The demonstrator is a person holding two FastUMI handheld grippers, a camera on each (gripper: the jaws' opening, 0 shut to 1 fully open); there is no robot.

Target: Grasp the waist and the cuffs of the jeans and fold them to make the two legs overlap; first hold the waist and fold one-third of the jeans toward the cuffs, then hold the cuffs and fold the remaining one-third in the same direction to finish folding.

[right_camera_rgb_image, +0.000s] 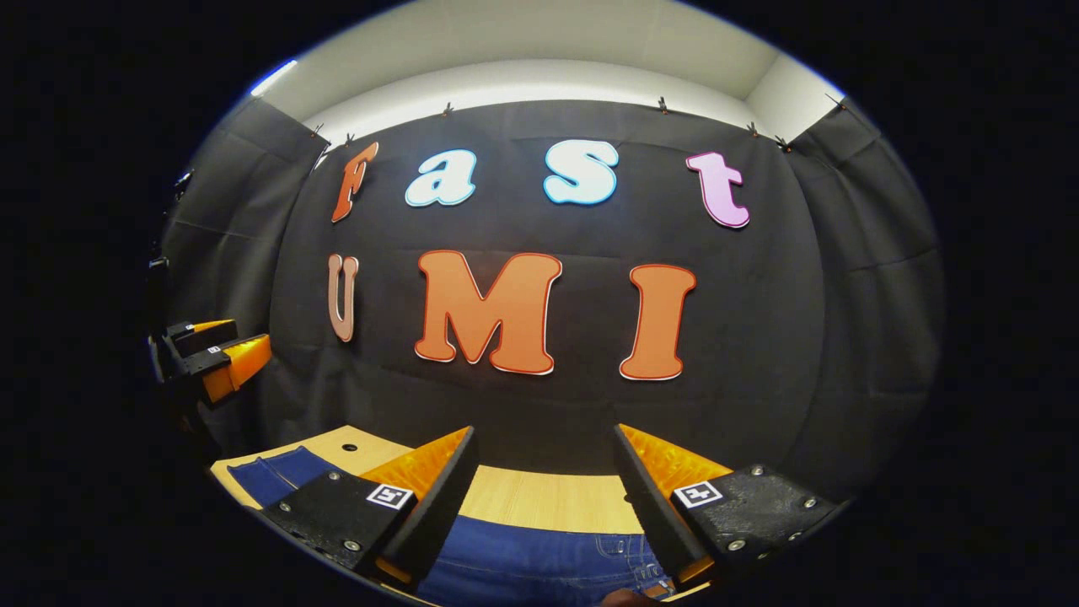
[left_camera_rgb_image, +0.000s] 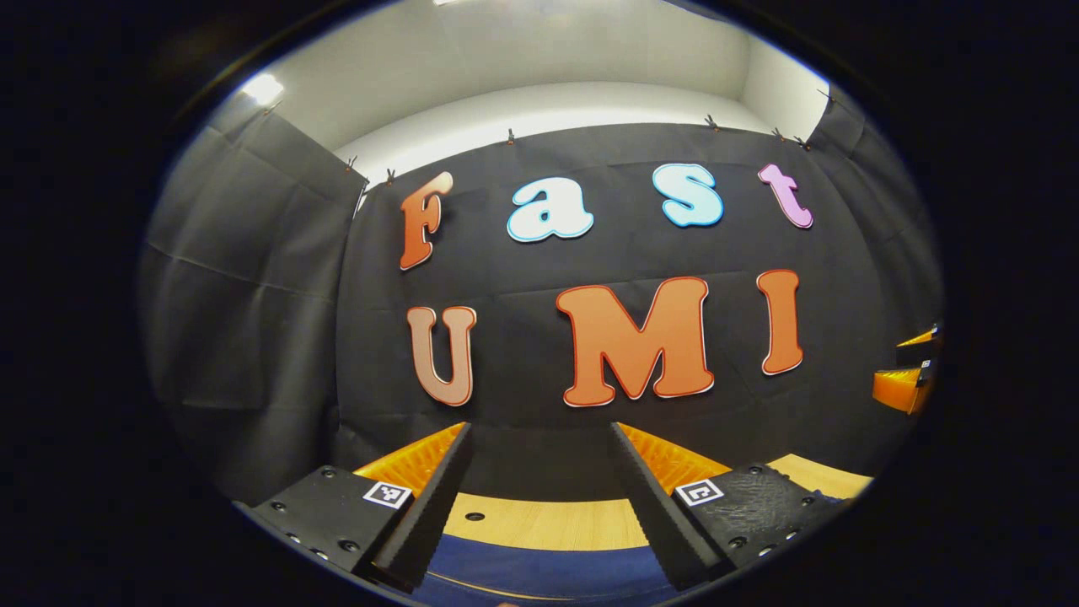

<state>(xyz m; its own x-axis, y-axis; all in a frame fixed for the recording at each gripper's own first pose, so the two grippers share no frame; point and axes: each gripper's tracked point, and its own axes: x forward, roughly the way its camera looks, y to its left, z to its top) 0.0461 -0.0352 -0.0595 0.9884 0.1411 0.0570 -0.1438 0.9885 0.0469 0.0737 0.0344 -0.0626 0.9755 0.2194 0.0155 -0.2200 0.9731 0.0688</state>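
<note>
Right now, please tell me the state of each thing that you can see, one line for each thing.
left gripper: open, raised, nothing between its fingers.
right gripper: open, raised, nothing between its fingers.
jeans: lying flat on the table, not grasped, fold not started as far as can be seen.
table: light wood, carrying the jeans.

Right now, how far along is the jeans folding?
Nothing looks done: the jeans lie on the wooden table. In hand: nothing, since the left gripper and right gripper both hang open above the denim. Left: overlapping the legs, then both one-third folds.
</note>
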